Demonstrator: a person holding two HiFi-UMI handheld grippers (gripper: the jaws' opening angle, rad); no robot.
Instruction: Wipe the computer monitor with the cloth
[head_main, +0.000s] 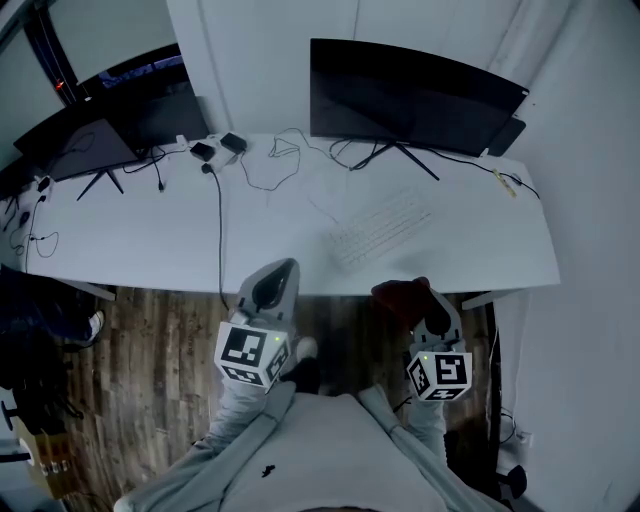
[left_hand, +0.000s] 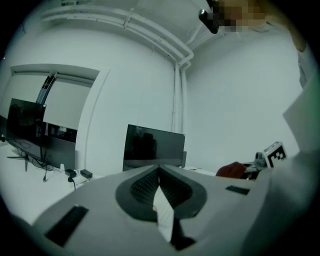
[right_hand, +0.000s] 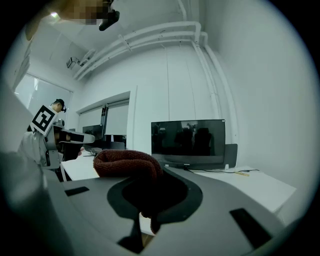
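Bulging from the right claw (right_hand: 157, 181), the cloth (right_hand: 126, 163) hides its jaw tips.

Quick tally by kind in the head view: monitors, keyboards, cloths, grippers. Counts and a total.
Monitors: 2 (right monitor, left monitor)
Keyboards: 1 (keyboard)
Cloths: 1 (cloth, held in the right gripper's fingers)
Grippers: 2 (left gripper, right gripper)
Total: 6
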